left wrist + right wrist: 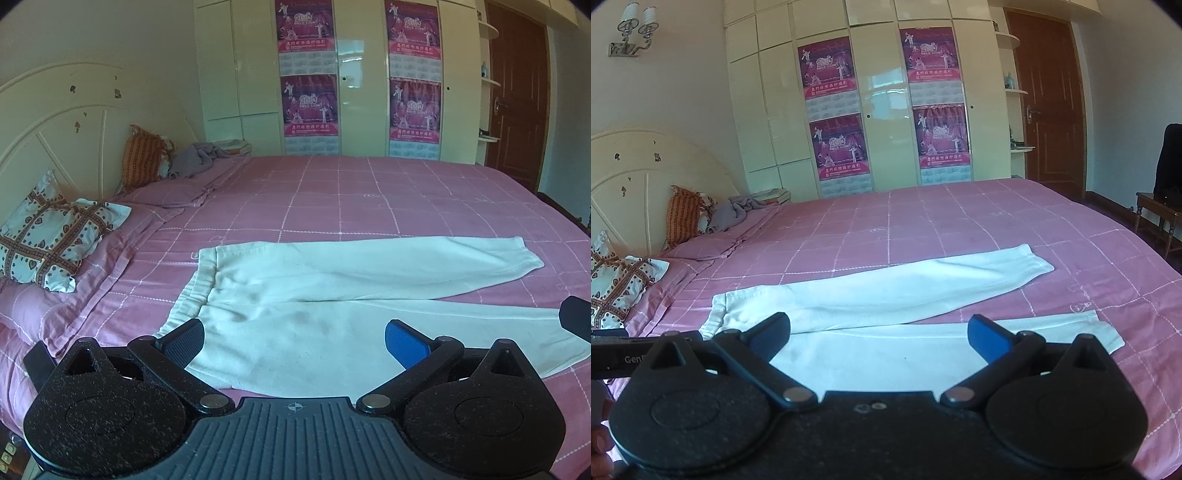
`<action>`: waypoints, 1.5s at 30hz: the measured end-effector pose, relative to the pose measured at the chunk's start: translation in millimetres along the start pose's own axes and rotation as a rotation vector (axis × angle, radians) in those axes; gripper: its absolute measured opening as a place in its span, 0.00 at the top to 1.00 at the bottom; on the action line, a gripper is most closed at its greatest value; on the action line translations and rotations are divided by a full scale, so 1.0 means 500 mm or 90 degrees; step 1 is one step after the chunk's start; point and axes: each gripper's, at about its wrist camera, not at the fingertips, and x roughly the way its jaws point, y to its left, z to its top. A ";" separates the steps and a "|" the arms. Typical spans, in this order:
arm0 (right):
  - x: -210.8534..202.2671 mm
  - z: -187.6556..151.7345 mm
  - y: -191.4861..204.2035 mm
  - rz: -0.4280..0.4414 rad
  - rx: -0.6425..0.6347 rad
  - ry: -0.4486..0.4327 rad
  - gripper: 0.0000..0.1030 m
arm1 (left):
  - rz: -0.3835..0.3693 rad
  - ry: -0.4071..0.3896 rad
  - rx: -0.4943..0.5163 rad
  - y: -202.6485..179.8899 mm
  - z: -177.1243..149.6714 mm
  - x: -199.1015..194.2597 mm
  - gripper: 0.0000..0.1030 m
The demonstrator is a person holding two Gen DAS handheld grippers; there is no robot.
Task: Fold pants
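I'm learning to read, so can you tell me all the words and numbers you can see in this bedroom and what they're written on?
"2010": on the pink posters on the wardrobe doors.
"Gen": on the black device at the left edge of the right wrist view; the rest is hidden.
Poster banner characters and the calendar grids below them: too small and blurred to read.
White pants, pink bedspread, pillows: no text visible.

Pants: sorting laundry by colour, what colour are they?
White pants, clearest in the right wrist view.

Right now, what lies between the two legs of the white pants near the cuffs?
Only bare pink checked bedspread: the white pants lie flat with legs splayed apart toward the cuffs, clearest in the right wrist view.
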 end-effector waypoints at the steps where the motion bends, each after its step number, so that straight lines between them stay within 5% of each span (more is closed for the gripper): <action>1: 0.000 -0.001 -0.001 0.000 0.000 0.000 0.00 | 0.000 -0.002 0.000 -0.003 0.000 -0.002 0.00; 45: 0.065 0.006 0.013 0.004 -0.011 0.014 0.00 | 0.003 0.026 0.007 -0.004 0.015 0.081 0.00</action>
